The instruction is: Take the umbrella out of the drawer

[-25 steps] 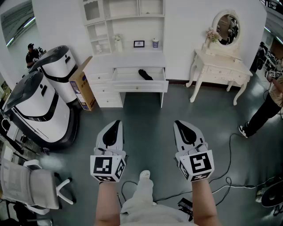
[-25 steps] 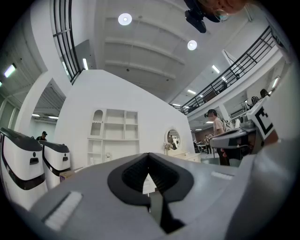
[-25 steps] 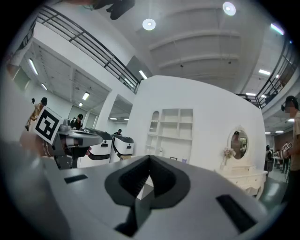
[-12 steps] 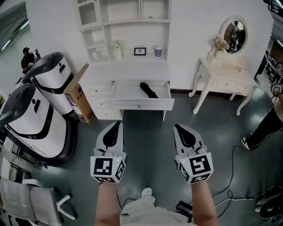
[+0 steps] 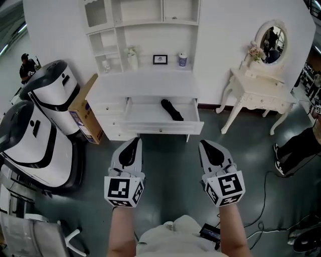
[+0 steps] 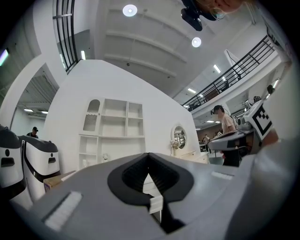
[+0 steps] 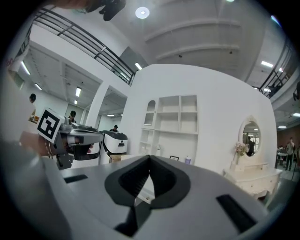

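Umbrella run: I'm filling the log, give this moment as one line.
drawer: open | umbrella: inside, untouched | left gripper: shut, empty | right gripper: shut, empty

Round ceiling lamps (image 6: 130,10) overhead give bright, even light; the white wall (image 5: 225,50) nearly bleaches out and the grey floor (image 5: 170,160) carries only a soft sheen and faint shadows. Both gripper views bend hard at the rim, with black corners. Up close the left gripper (image 6: 150,164) looks blurred, perhaps simply too near the lens.
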The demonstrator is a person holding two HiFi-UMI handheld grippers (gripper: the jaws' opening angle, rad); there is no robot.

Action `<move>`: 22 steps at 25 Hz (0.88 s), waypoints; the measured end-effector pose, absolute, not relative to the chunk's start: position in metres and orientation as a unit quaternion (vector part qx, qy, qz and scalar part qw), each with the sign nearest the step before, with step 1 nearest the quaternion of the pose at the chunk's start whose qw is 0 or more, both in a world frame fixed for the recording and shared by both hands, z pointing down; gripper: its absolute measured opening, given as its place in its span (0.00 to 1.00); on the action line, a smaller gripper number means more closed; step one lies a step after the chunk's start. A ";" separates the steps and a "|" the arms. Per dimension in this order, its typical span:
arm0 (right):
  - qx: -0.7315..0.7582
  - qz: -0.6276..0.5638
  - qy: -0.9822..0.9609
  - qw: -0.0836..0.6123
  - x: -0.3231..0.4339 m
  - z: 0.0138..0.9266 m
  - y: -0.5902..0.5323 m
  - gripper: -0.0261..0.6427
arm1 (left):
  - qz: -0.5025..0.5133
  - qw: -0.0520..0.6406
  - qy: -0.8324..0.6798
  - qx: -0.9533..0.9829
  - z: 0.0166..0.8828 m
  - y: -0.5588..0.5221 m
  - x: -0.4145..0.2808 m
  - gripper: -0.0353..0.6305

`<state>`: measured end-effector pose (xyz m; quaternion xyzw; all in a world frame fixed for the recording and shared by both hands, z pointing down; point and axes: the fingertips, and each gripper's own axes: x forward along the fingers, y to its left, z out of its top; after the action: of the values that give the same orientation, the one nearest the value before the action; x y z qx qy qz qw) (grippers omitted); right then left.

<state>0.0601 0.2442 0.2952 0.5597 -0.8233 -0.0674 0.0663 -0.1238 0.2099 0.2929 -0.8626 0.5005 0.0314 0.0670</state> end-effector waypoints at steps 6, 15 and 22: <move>0.563 -0.076 -0.819 0.077 0.065 0.295 0.201 0.05 | 0.034 0.060 0.513 -0.856 0.295 0.171 -0.138 0.07; 0.559 -0.071 -0.824 0.067 0.082 0.302 0.117 0.05 | 0.022 0.057 0.523 -0.850 0.307 0.097 -0.125 0.07; 0.548 -0.066 -0.831 0.067 0.103 0.309 0.023 0.05 | 0.016 0.059 0.540 -0.840 0.305 0.007 -0.106 0.07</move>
<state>0.1025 0.0231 0.3085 0.5478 -0.8313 -0.0658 0.0671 -0.1064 0.0070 0.3054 -0.8397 0.5395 0.0163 0.0593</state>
